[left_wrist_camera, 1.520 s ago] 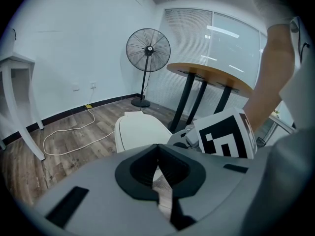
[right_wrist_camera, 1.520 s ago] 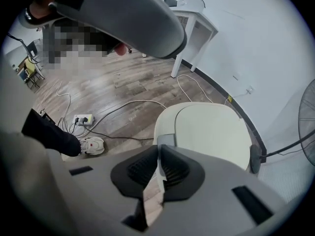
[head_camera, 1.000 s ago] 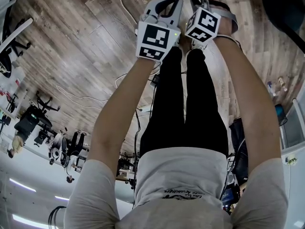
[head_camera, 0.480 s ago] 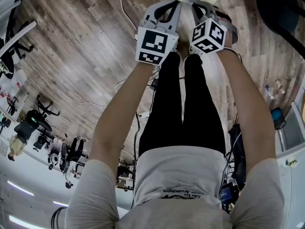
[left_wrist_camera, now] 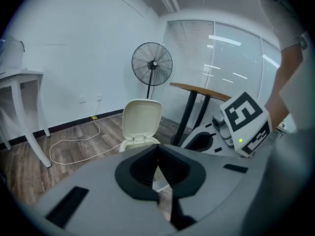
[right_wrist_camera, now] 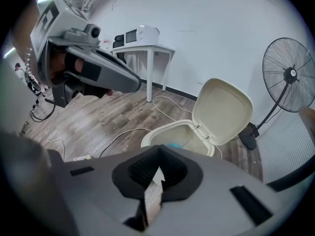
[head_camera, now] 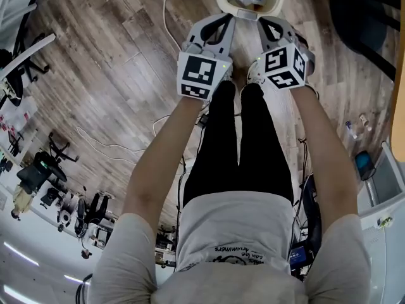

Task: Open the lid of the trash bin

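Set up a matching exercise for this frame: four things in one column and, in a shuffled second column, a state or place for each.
1. lid
2. floor fan
3. left gripper
4. white table

A. jaws together, nothing between them
B. raised upright
C. left of the trash bin in both gripper views
D. on a pole stand behind the trash bin

Pairs: 1-B, 2-D, 3-A, 4-C
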